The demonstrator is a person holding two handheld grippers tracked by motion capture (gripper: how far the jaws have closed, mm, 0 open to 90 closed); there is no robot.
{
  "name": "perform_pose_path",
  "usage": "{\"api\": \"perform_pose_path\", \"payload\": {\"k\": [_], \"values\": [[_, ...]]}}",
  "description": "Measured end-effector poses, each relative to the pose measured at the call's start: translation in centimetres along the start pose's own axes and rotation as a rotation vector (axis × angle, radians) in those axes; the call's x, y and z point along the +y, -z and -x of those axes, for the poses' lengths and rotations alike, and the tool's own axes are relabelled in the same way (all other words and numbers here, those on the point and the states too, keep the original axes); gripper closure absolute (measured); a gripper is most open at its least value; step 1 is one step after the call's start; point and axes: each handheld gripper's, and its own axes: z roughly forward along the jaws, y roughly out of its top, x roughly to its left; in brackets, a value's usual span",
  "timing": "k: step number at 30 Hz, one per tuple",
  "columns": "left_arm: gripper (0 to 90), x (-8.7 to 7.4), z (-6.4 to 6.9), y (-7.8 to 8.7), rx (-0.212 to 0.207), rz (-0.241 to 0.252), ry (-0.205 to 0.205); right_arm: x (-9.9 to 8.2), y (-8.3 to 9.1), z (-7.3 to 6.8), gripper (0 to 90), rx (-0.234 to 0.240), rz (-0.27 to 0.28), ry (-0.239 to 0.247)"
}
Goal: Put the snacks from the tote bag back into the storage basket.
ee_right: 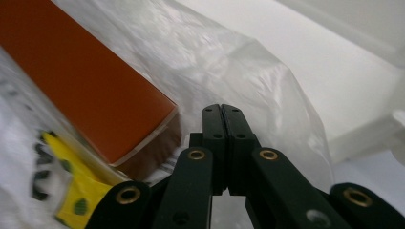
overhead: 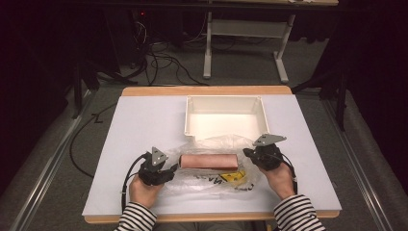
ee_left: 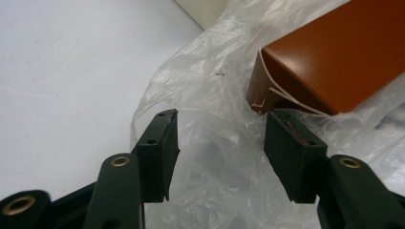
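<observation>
A long reddish-brown box (overhead: pixel 208 161) lies crosswise inside a clear plastic bag (overhead: pixel 207 185) on the white table, one gripper at each end. My left gripper (overhead: pixel 172 168) is at the bag's left end. Its jaws stand open around crumpled film (ee_left: pixel 200 86), with the box's end flap (ee_left: pixel 334 62) just beyond one jaw. My right gripper (overhead: pixel 248 153) is at the bag's right end. Its jaws (ee_right: pixel 223 112) are pressed together on the film (ee_right: pixel 229 62), right beside the box's corner (ee_right: pixel 81 81).
A white rectangular tray (overhead: pixel 224 98) stands just behind the bag, and its wall (ee_right: pixel 363 133) is close to my right gripper. A yellow printed patch (overhead: pixel 234 176) shows on the bag under the box. Bare tabletop (overhead: pixel 144 125) lies to the left.
</observation>
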Motion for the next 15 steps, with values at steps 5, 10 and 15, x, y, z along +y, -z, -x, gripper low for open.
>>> {"api": "perform_pose_path", "payload": {"k": [5, 10, 15], "values": [[46.6, -0.7, 0.2, -0.8, 0.006, -0.031, -0.019, -1.6, -1.7, 1.0, 90.0, -0.030, -0.060, -0.023], [46.9, -1.2, 0.0, -1.0, 0.014, -0.050, -0.024, -2.7, -2.7, 1.7, 90.0, -0.040, -0.075, -0.059], [46.8, -0.9, 1.1, 1.3, 0.009, 0.029, -0.058, -2.5, -1.8, 1.6, 69.9, 0.001, -0.044, -0.077]]}}
